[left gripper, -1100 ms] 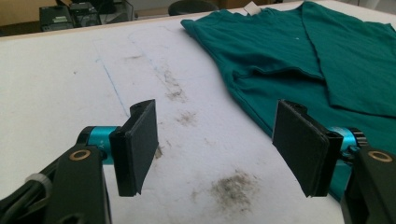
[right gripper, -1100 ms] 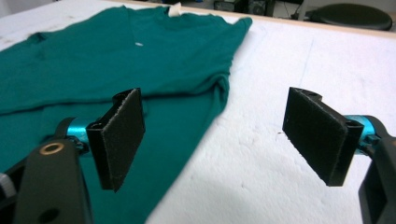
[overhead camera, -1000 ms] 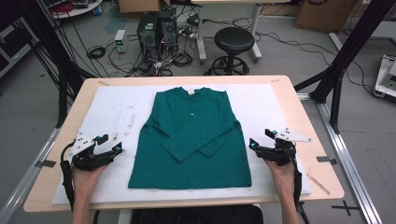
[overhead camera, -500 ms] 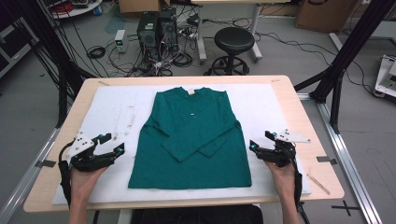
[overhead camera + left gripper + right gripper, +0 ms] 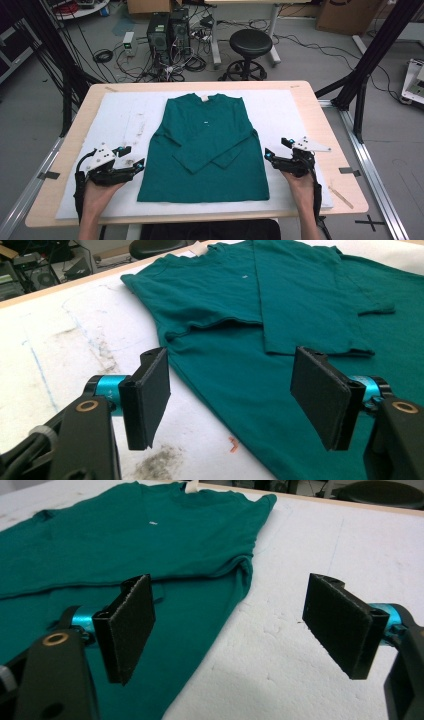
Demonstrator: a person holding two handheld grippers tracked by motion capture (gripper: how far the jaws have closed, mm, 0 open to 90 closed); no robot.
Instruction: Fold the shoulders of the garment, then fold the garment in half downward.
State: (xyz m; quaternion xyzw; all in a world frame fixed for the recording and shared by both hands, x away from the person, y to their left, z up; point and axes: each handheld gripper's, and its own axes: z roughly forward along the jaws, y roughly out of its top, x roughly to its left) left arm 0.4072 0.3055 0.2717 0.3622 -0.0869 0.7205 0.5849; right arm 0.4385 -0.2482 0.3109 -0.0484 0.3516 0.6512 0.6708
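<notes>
The left gripper [image 5: 134, 160] hovers just beside the lower left edge of the shirt [image 5: 207, 145], jaws wide apart with nothing between them; in the left gripper view that side edge runs under the gap. The right gripper [image 5: 275, 150] sits just off the lower right edge, jaws equally wide and empty.

The shirt lies flat on the white mat [image 5: 300, 115] in the middle of the table [image 5: 90, 100], collar at the far end, both sleeves already folded across the chest. The step in hand looks like taking hold of the two side edges near the hem to fold the body.

To do it well, bring each gripper in low so one jaw slides under the edge and the other comes down on top, catching only the body layers. Grip at matching heights on both sides, so the fold lifts evenly. Farther up, leave the crossed sleeves undisturbed while lifting.
</notes>
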